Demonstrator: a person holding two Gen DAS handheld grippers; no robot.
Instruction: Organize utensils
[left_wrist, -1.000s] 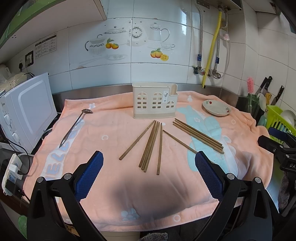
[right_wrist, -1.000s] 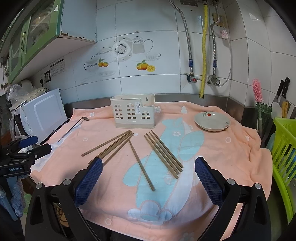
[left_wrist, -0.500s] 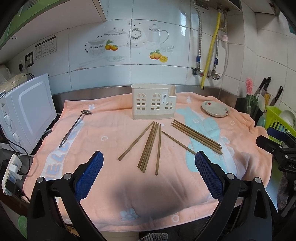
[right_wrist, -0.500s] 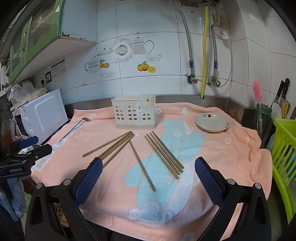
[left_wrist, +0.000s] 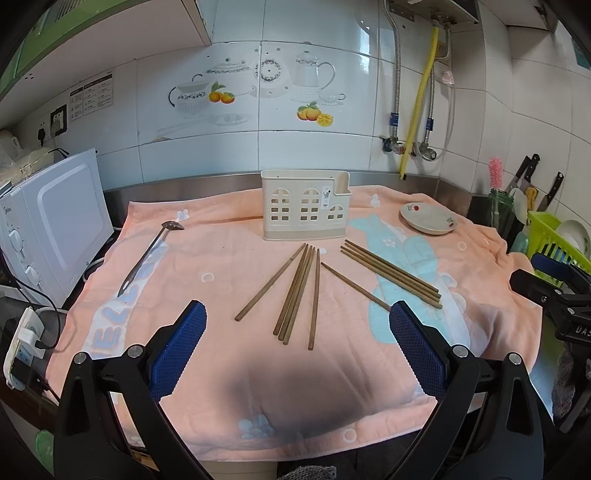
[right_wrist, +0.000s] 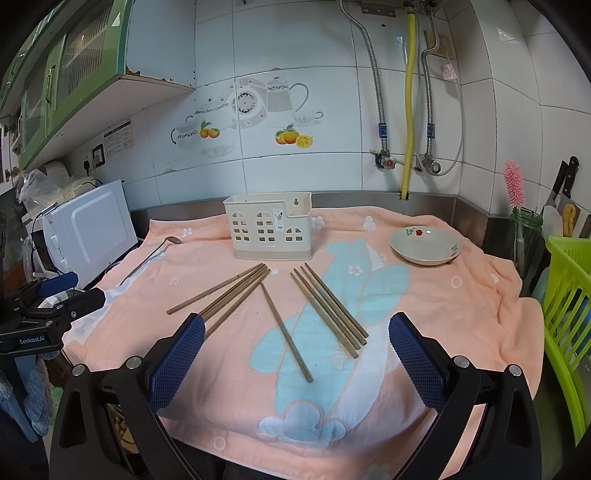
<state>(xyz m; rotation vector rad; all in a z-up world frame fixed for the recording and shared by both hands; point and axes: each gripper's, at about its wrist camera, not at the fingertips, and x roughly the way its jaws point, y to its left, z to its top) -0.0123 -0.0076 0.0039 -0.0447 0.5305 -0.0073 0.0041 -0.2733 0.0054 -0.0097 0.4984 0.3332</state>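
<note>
Several brown chopsticks lie on the pink towel: a left bunch (left_wrist: 295, 291) (right_wrist: 229, 295), a single one (left_wrist: 354, 286) (right_wrist: 286, 332), and a right bunch (left_wrist: 391, 273) (right_wrist: 328, 308). A cream utensil holder (left_wrist: 304, 208) (right_wrist: 271, 225) stands upright behind them. A metal spoon (left_wrist: 149, 254) (right_wrist: 155, 254) lies at the left. My left gripper (left_wrist: 295, 347) is open and empty, above the towel's front edge. My right gripper (right_wrist: 295, 350) is open and empty, in front of the chopsticks.
A small dish (left_wrist: 428, 219) (right_wrist: 424, 245) sits at the back right. A white microwave (left_wrist: 55, 221) (right_wrist: 92, 229) stands at the left. A green rack (right_wrist: 565, 314), a jar with a pink brush (right_wrist: 524, 229) and knives stand at the right. The pink towel (left_wrist: 221, 369) covers the counter.
Both views have shifted slightly; the objects appear a little higher and farther. Nothing on the towel moved and both grippers stay open.
</note>
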